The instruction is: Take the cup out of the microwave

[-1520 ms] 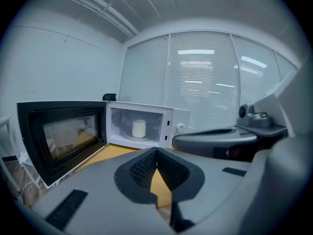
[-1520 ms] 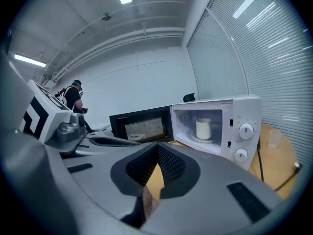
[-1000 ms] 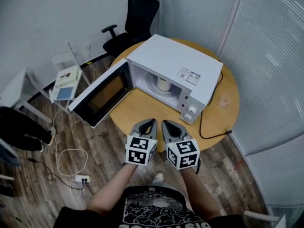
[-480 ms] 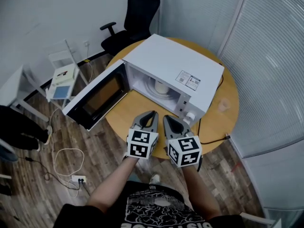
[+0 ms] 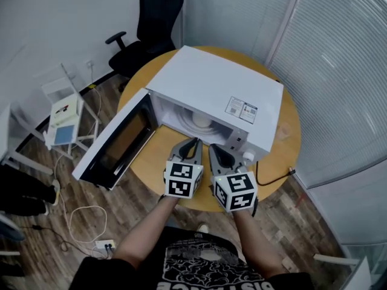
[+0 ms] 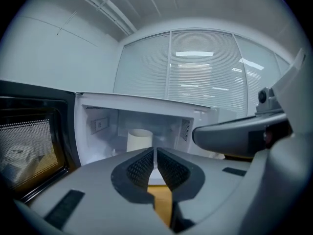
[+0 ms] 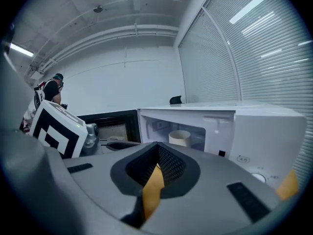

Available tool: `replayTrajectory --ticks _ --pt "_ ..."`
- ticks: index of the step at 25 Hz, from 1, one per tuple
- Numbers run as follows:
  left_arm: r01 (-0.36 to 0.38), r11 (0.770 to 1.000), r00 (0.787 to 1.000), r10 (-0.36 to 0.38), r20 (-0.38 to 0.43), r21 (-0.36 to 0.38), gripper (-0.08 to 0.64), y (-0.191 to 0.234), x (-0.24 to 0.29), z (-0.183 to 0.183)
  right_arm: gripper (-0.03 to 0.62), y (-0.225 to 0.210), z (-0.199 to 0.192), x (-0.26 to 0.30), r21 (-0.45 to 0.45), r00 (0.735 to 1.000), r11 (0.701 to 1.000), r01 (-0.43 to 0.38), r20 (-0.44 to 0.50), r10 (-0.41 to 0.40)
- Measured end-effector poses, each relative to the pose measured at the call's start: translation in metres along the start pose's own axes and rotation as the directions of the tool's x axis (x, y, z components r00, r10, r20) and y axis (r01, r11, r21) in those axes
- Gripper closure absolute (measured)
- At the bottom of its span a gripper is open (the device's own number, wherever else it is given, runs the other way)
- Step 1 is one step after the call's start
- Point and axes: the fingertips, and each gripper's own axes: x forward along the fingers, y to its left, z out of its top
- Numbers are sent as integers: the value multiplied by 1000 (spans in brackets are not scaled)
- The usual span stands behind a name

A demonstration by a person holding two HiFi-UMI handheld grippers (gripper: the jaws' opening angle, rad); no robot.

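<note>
A white microwave [image 5: 217,89] stands on the round wooden table [image 5: 284,156], its door [image 5: 115,141] swung wide to the left. A pale cup [image 5: 202,121] stands upright on the turntable inside, also seen as the cup [image 6: 140,140] and the cup [image 7: 180,137] in the gripper views. My left gripper [image 5: 195,142] and right gripper [image 5: 211,148] sit side by side just in front of the open cavity, both pointing at it. The left gripper [image 6: 155,153] is shut and empty. The right gripper [image 7: 157,148] has its tips together with nothing between them. Neither touches the cup.
The microwave's black cable [image 5: 275,174] trails over the table's right edge. A black office chair [image 5: 148,23] stands behind the table, a white stool [image 5: 60,110] to the left, a power strip [image 5: 104,244] on the floor. Blinds line the right wall. A person [image 7: 51,89] stands far off.
Both grippers have moved forward together towards the microwave's open front. They stay shut and side by side, and the cup has not moved.
</note>
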Motion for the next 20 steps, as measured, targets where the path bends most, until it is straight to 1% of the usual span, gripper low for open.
replayTrajectory --ticks 4,5,8,15,16,18,20 --pt "37 999 999 -37 0 20 548 10 21 2 577 -6 3 15 2 999 999 39 -3 -39" --pt "46 999 999 -46 -1 23 538 12 25 2 577 -7 3 19 4 999 999 48 -4 -48" --pt "70 997 998 -70 -5 22 468 19 40 0 577 -12 4 28 6 997 997 72 -6 -72" --pt "102 994 995 -102 6 32 417 34 71 -5 577 -16 0 46 -7 995 995 101 -21 -101" --pt "109 993 994 -110 4 33 403 35 74 -7 577 -16 -1 48 -10 995 995 102 -24 -102" --pt "119 992 993 -119 0 33 346 39 81 -9 577 -17 -3 51 -12 994 994 105 -30 -105" --pt "122 992 992 -122 -1 30 305 41 87 -10 577 -18 -5 54 -6 993 994 112 -35 -112"
